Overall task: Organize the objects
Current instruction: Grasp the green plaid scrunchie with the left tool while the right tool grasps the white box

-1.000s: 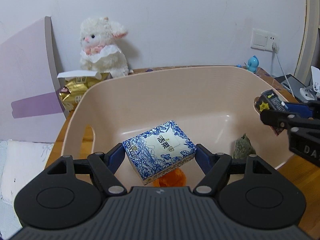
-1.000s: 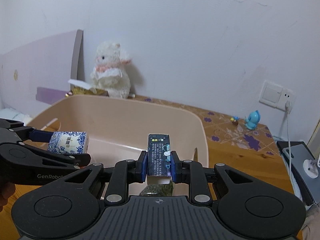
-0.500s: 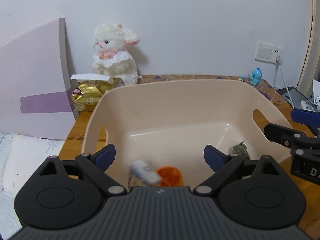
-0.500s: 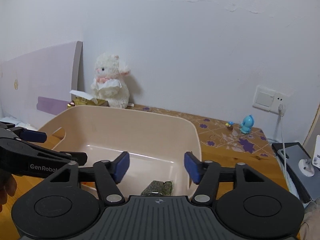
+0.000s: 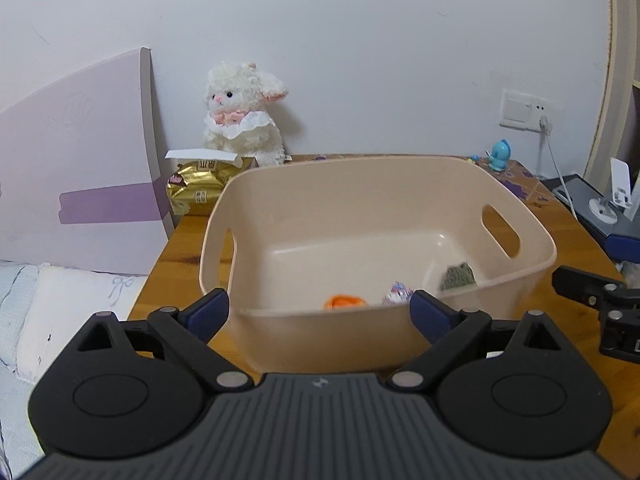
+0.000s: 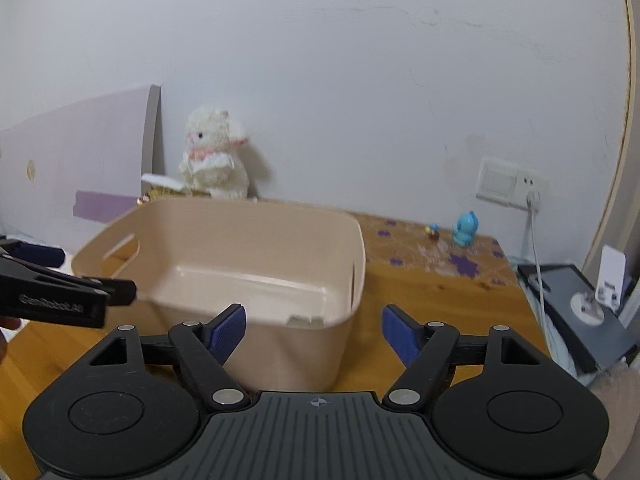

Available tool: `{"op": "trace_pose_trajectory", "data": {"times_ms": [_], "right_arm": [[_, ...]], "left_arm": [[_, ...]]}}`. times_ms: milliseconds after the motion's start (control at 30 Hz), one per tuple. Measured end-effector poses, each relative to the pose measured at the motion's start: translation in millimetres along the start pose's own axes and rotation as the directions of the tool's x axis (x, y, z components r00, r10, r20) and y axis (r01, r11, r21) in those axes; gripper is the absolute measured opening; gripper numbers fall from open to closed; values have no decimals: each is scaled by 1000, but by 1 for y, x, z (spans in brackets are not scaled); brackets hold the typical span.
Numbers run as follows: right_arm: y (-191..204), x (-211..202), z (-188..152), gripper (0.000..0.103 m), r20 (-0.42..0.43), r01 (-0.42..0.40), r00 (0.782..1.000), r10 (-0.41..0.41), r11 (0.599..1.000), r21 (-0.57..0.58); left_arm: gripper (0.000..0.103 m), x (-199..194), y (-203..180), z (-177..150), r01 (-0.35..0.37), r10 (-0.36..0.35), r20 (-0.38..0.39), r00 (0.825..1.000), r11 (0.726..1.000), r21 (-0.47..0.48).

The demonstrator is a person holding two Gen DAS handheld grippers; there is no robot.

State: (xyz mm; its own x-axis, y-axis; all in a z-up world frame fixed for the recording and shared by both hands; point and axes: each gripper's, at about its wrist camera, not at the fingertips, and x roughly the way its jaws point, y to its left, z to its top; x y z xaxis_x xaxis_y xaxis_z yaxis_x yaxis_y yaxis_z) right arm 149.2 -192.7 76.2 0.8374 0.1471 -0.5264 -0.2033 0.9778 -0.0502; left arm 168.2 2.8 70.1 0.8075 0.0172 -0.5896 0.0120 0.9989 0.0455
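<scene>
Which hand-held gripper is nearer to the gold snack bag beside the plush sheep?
Left. The left hand-held gripper is at the basket's near left side, the gold snack bag beyond its left corner. The right hand-held gripper is at the basket's opposite corner.

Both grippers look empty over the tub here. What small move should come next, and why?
Probably swing the left gripper, open and empty, toward the gold snack bag left of the beige tub; the bag sits outside the tub. The right gripper is open too.

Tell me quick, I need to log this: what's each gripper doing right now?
Left gripper: open, holding nothing.
Right gripper: open, holding nothing.
</scene>
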Motion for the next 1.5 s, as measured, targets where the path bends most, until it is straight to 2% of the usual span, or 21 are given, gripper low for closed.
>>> {"op": "trace_pose_trajectory", "data": {"times_ms": [400,700,867,1167,1267,1300,1333,1400,1500], "right_arm": [[2,3,-54,80,-129,-4,992,0,999,-35],[6,27,-80,86,-197,-25,980,17,999,-42],[7,47,-87,86,-227,-30,974,24,999,-25],[12,76,-89,84,-244,-46,969,43,999,-5],[13,78,-87,80,-241,-61,969,60,998,5],[13,77,-87,80,-241,-67,968,66,998,2],[14,76,-87,75,-240,-75,968,73,997,-1],[15,74,-87,67,-236,-85,968,81,996,-7],[16,71,-87,48,-230,-87,970,82,996,-12]], "left_arm": [[98,1,-16,-51,55,-53,-99,994,998,15],[97,27,-26,-77,106,-101,-207,973,994,12],[90,43,-29,-82,114,-106,-232,967,993,24],[68,64,-30,-79,136,-121,-248,961,990,44],[55,65,-30,-77,153,-135,-237,962,986,59],[47,65,-31,-77,158,-140,-235,962,986,60],[39,64,-31,-76,166,-148,-234,961,984,61],[37,64,-32,-76,171,-151,-233,961,983,67],[27,62,-34,-77,185,-163,-232,959,980,78]]}}
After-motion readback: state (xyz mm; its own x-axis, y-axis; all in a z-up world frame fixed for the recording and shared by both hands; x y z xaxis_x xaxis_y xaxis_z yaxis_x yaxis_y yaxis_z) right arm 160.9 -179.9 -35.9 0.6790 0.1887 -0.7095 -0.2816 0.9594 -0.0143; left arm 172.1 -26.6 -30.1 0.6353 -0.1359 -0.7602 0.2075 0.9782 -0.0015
